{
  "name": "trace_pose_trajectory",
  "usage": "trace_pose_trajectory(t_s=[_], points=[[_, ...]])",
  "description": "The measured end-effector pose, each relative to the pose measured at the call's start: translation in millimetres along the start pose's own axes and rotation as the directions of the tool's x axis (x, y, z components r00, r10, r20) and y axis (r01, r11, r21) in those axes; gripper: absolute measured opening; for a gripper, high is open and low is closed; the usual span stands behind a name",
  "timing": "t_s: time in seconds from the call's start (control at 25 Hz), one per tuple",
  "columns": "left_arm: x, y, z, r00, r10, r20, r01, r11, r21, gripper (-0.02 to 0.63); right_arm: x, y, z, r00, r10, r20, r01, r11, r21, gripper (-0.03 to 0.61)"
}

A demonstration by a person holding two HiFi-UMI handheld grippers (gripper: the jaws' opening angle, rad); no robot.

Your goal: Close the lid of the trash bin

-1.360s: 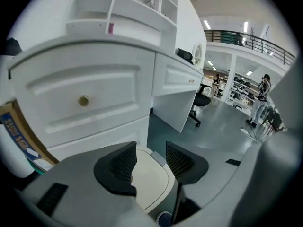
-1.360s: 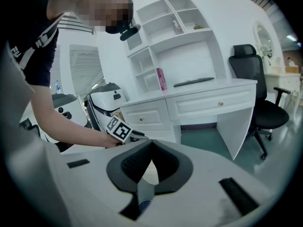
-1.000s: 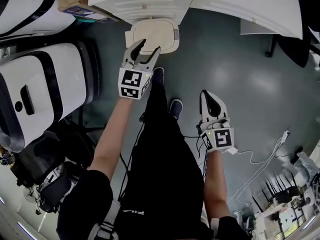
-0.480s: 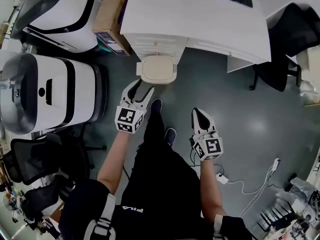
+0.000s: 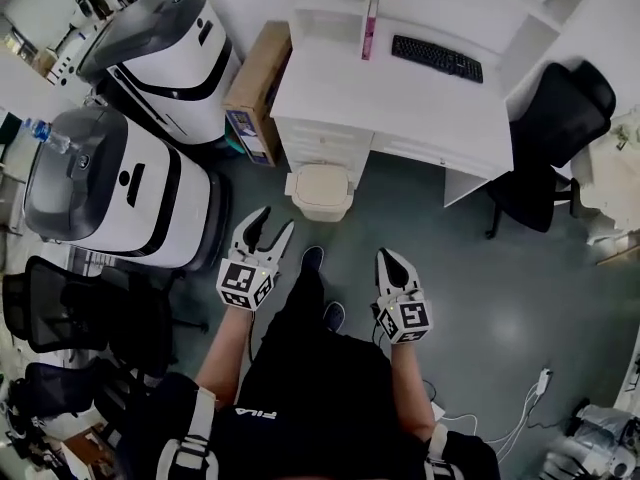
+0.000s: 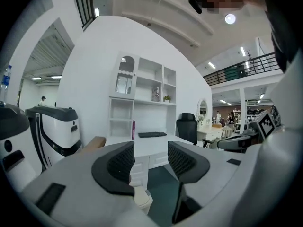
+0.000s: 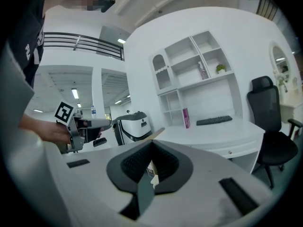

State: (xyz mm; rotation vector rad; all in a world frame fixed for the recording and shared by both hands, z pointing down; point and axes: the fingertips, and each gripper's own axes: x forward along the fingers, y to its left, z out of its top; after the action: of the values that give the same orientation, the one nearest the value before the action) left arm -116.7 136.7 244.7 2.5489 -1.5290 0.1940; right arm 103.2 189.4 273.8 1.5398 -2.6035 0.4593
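Cream plastic bin point(image 5: 320, 190) sits on the floor against the counter point(image 5: 400, 108), well ahead of me. I judge its lid light, stiff and a bit slick; a push on the front edge should do. My left fingers point(image 6: 120, 162) stand apart, empty; my right fingers point(image 7: 142, 162) are pressed together on nothing. That lid looks down already, but hinge and seam are too small to tell.

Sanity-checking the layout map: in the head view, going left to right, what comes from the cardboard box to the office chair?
Order: cardboard box → trash bin → pink book → keyboard → black office chair.
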Motion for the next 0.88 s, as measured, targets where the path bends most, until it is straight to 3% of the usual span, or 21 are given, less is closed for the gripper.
trace_pose_trajectory(t_s=[0.24, 0.48, 0.88], points=[[-59.0, -1.7, 32.2, 0.996, 0.047, 0.074, -0.044, 0.998, -0.049, 0.224, -20.8, 26.6, 20.0, 0.999, 0.033, 0.029, -0.033, 0.999, -0.008, 0.006], [-98.8, 0.4, 65.7, 0.988, 0.076, 0.138, -0.072, 0.997, -0.035, 0.225, -25.4, 59.6, 35.1, 0.994, 0.088, 0.064, -0.086, 0.996, -0.026, 0.006], [-121.0, 13.1, 59.4, 0.988, 0.054, 0.144, -0.047, 0.998, -0.05, 0.224, -18.2, 88.7, 41.5, 0.992, 0.112, 0.055, -0.113, 0.993, 0.029, 0.006]])
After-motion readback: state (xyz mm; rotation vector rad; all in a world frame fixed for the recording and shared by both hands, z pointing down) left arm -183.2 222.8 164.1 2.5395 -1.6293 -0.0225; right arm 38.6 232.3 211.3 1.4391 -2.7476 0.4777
